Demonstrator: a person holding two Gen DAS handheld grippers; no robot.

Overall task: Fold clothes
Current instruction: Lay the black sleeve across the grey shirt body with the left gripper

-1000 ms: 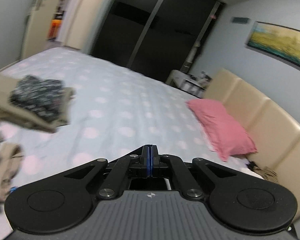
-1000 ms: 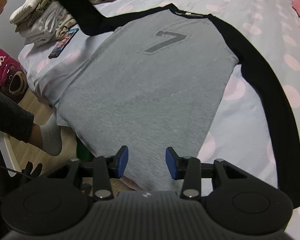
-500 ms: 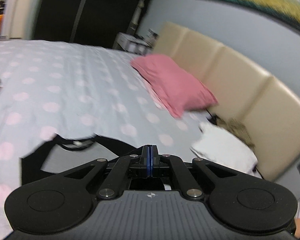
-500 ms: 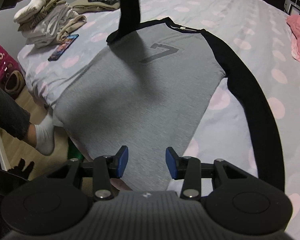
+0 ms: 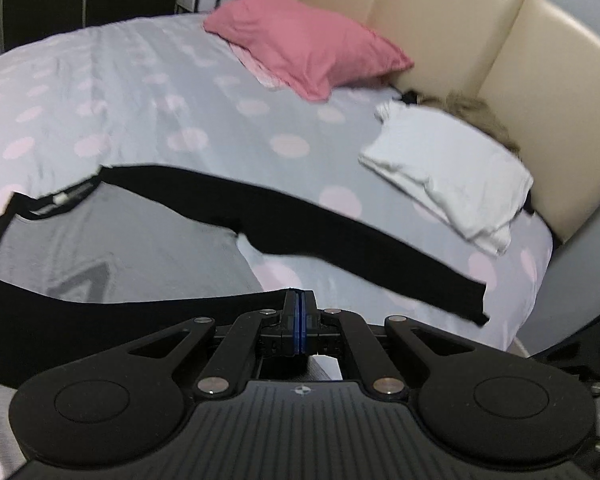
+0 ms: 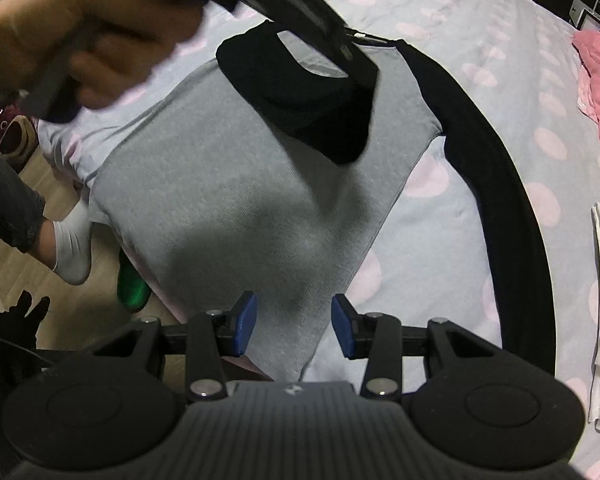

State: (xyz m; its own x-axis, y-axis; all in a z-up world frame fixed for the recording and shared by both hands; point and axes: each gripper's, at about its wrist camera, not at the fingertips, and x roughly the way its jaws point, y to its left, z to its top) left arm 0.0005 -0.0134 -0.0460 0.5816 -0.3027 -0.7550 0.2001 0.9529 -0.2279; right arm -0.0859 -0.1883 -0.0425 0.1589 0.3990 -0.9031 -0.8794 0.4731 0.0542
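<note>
Jaws of the left gripper [image 5: 300,320] are pinched shut on the shirt's black sleeve [image 5: 132,320], laying it across the grey shirt [image 6: 240,184] on the bed [image 5: 148,92]. Right gripper [image 6: 294,326] hovers half-open, empty, over the hem. Next, probably: release, then fold the far sleeve [image 6: 496,184] beyond.

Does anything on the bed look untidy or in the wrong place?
Little stands out. The shirt lies flat, but its hem hangs over the bed edge, and one black sleeve is bunched across the chest instead of lying flat. The other sleeve lies stretched out on the sheet.
</note>
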